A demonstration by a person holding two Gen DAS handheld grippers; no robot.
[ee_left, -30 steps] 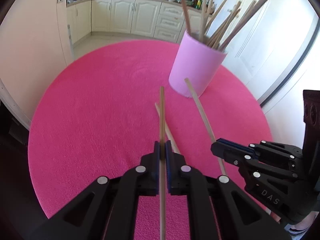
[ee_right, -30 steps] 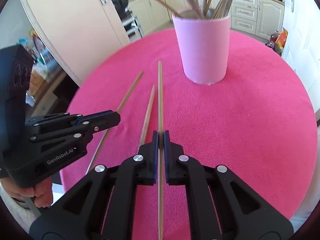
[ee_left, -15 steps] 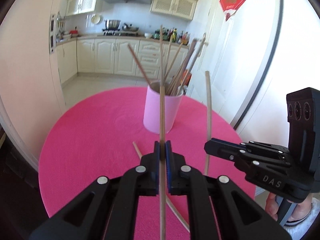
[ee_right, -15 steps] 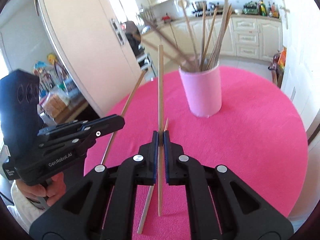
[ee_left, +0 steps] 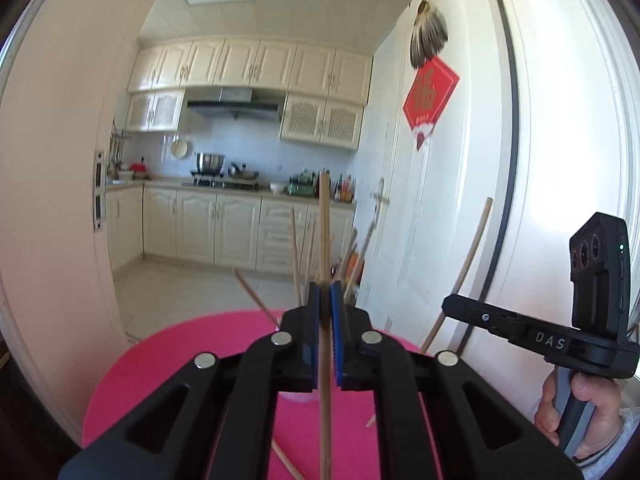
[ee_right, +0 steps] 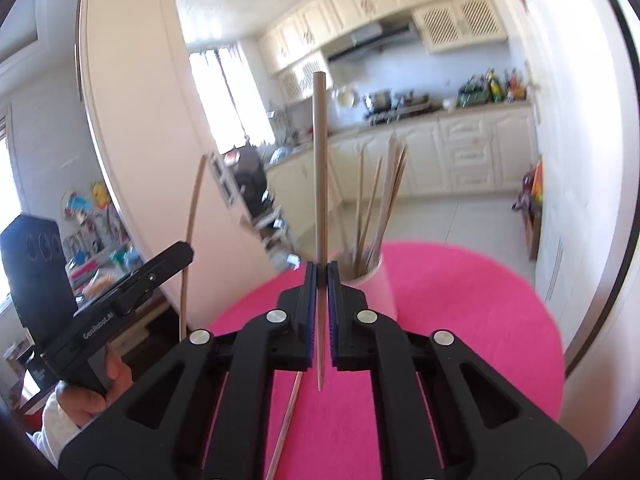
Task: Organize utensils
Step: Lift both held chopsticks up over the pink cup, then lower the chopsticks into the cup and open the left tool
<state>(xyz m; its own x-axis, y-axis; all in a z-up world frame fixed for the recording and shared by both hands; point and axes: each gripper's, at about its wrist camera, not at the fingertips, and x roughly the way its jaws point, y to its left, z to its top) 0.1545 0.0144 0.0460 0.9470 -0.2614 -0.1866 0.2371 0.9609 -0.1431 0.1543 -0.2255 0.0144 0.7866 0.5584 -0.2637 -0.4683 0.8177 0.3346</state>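
Left gripper (ee_left: 325, 292) jaws clamped on chopstick (ee_left: 324, 240); right gripper (ee_right: 320, 272) jaws clamped on second chopstick (ee_right: 320, 160). Both sticks upright above pink cup (ee_right: 380, 284), likely for dropping in. One more chopstick (ee_right: 286, 420) on worktop (ee_right: 480, 320) before cup.

Open pink desk (ee_right: 480, 320) along the right edge and toward the far right rim, bare of anything. Near the far edge, a pink cup (ee_right: 380, 284) bristling with upright chopsticks (ee_right: 384, 200) that fan outward above its mouth, narrowing any way in from above. Close to the near edge, loose chopsticks (ee_right: 286, 420) lying flat on the cloth. At the left edge, a cream door (ee_right: 132, 140) standing close; white door (ee_left: 460, 200) close by the far right rim.
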